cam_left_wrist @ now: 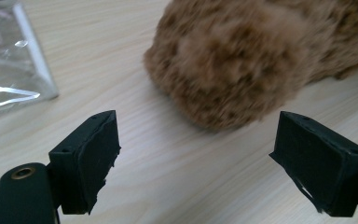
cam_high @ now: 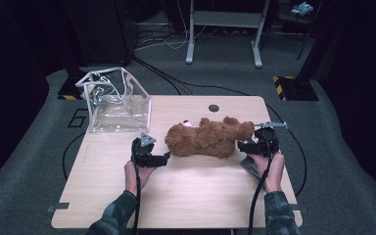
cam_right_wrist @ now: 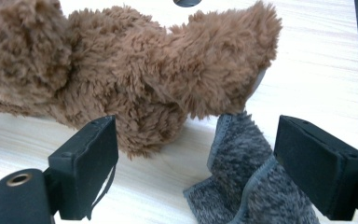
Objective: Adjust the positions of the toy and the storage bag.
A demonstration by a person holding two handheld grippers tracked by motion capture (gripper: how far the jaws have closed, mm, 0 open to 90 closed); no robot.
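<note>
Both the left gripper (cam_high: 166, 157) and right gripper (cam_high: 238, 145) gape wide, empty, flanking the brown plush teddy bear (cam_high: 208, 137); bare light wooden table (cam_high: 200, 196) lies at six o'clock.

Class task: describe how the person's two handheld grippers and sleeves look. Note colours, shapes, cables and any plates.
Both the left gripper and right gripper are black, each with two blocky, flat-faced black jaws. A grey three-cornered plate tops the left one; a thin grey plate tops the right. A black cable trails from each along the forearm. The sleeves are dark green camouflage.
</note>
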